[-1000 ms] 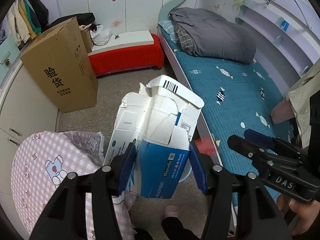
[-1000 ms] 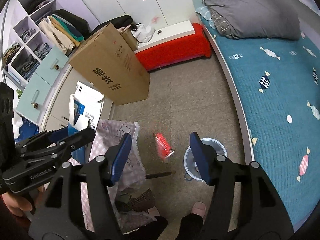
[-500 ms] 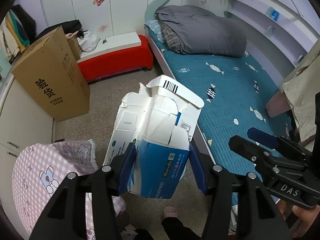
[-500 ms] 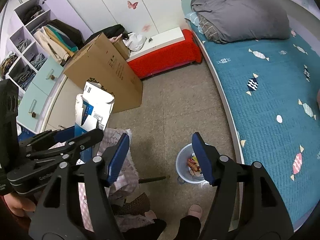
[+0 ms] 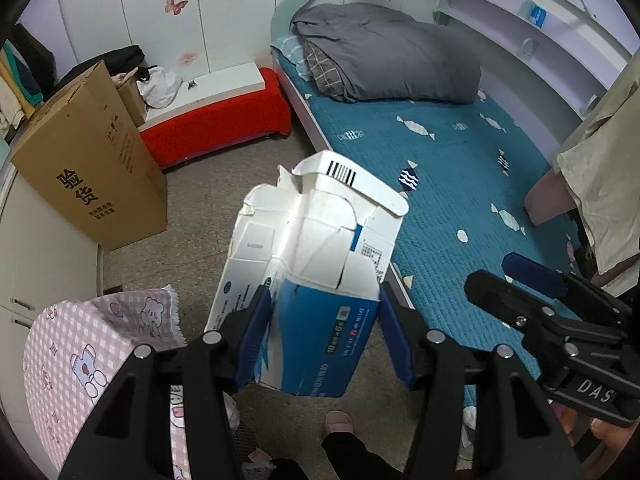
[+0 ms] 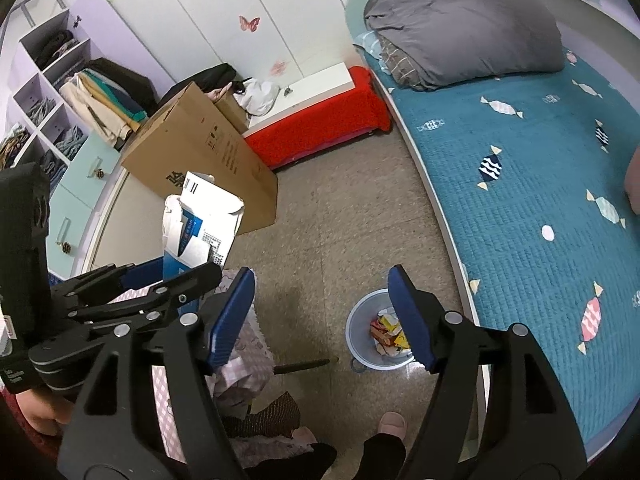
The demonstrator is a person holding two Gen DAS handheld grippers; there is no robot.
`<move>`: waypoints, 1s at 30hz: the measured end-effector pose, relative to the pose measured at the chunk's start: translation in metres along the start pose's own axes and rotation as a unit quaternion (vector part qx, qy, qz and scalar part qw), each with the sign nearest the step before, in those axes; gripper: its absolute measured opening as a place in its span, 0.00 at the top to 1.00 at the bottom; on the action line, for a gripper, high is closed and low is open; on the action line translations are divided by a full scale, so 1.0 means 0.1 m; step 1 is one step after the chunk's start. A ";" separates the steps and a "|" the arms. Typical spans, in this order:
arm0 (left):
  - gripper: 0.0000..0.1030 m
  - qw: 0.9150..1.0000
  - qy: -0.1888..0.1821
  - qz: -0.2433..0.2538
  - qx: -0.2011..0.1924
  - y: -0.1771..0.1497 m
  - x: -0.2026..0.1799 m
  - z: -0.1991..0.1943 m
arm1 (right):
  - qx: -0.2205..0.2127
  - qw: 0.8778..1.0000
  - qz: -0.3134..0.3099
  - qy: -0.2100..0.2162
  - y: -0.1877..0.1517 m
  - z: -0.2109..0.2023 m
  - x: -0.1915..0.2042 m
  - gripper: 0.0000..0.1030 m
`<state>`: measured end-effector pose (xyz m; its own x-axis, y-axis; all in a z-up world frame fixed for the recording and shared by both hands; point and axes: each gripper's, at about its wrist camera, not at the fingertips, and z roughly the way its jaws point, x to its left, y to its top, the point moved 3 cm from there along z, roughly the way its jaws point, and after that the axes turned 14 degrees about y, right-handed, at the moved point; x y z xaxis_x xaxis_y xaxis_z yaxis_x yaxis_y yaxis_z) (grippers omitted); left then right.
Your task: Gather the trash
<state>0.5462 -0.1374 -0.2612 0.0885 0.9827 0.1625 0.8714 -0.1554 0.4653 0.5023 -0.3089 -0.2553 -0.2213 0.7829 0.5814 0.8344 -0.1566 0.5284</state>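
Observation:
My left gripper (image 5: 320,332) is shut on a torn blue and white cardboard box (image 5: 312,248), held upright above the floor; the box also shows in the right wrist view (image 6: 200,220) with the left gripper (image 6: 160,280) around it. My right gripper (image 6: 322,316) is open and empty, above a small round bin (image 6: 364,332) on the floor that holds red and yellow wrappers. The right gripper also shows in the left wrist view (image 5: 532,280) over the bed edge.
A big brown cardboard box (image 5: 84,160) leans by the cupboards at left. A red bench (image 5: 216,124) stands at the back, a bed with a teal cover (image 5: 460,168) at right. A pink checked tablecloth (image 5: 80,356) is at lower left. My slippered foot (image 6: 390,424) is near the bin.
A red wrapper fell from the right gripper into the bin. Both grippers rose and shifted right; the left still holds the box.

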 end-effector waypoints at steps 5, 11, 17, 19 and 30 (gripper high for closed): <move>0.45 1.000 -0.006 0.002 0.005 0.06 -0.07 0.08 | -0.011 1.000 0.008 -0.005 0.03 -0.10 -0.10 0.33; 0.28 1.000 -0.012 -0.020 0.011 0.04 -0.03 0.14 | -0.015 1.000 0.015 -0.013 -0.02 -0.17 -0.15 0.33; 0.28 0.999 -0.019 -0.042 0.000 -0.07 0.02 -0.01 | -0.013 1.000 0.007 -0.017 -0.10 -0.21 -0.05 0.33; 0.26 0.999 -0.012 -0.051 -0.007 -0.14 0.08 -0.10 | -0.013 1.000 -0.001 -0.017 -0.14 -0.24 0.04 0.33; 0.20 0.991 0.029 -0.121 -0.040 -0.74 0.79 -0.76 | -0.021 0.999 -0.040 0.003 -0.53 -0.37 0.74 0.31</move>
<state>0.4518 -0.0559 -0.2162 -0.1481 0.9851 0.0876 0.8223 0.0734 0.5643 0.4233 -0.2645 -0.2175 -0.2895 0.7900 0.5405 0.7918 -0.1196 0.5989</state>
